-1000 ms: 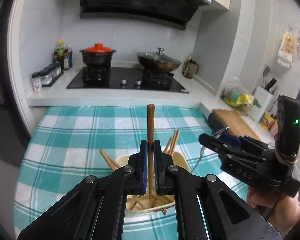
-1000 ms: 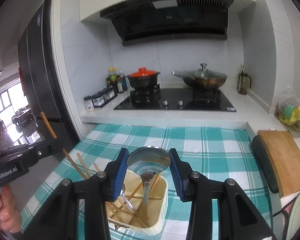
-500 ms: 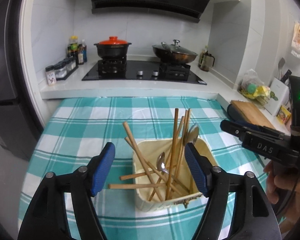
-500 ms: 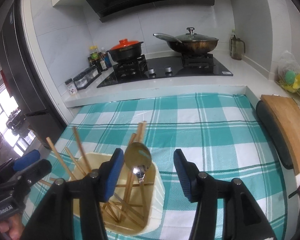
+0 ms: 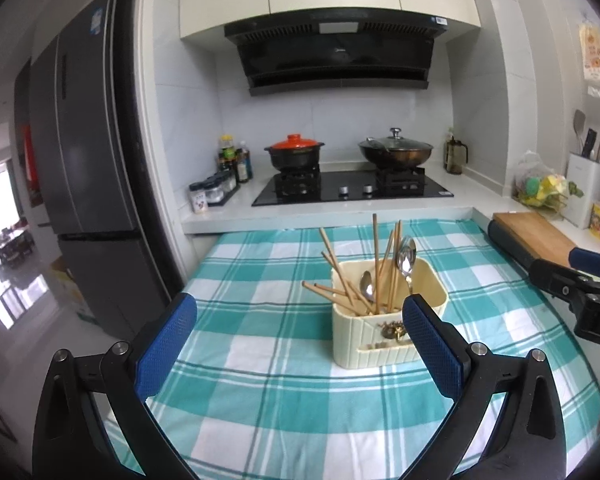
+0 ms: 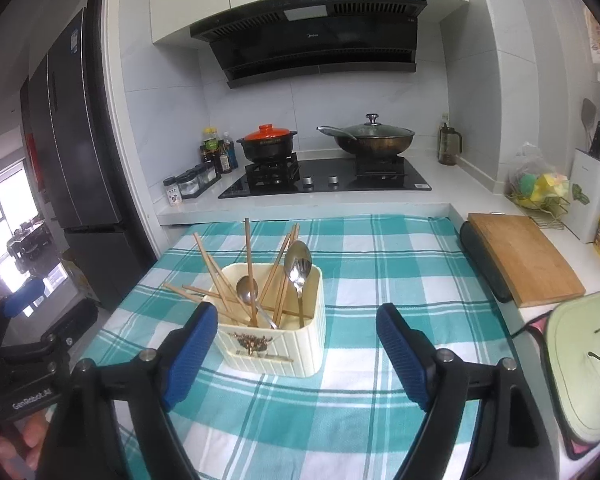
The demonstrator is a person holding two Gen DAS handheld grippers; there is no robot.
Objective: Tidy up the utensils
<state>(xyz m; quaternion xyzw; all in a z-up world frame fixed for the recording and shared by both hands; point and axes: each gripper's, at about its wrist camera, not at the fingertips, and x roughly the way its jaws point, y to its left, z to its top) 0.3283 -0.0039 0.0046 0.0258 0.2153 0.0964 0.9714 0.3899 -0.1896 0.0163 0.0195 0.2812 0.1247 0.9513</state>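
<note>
Two grippers, both with jaws spread wide and empty. I see the left gripper (image 5: 300,344) low over the checked tablecloth (image 5: 268,360), with the cream utensil holder (image 5: 384,340) just ahead, nearer its right finger. The right gripper (image 6: 296,352) has the holder nearer its left finger. Chopsticks (image 6: 250,268) and spoons (image 6: 298,266) stand inside. "GenRobot.AI" reads on the left gripper's body in the right view; "D" shows on the right gripper's.
</note>
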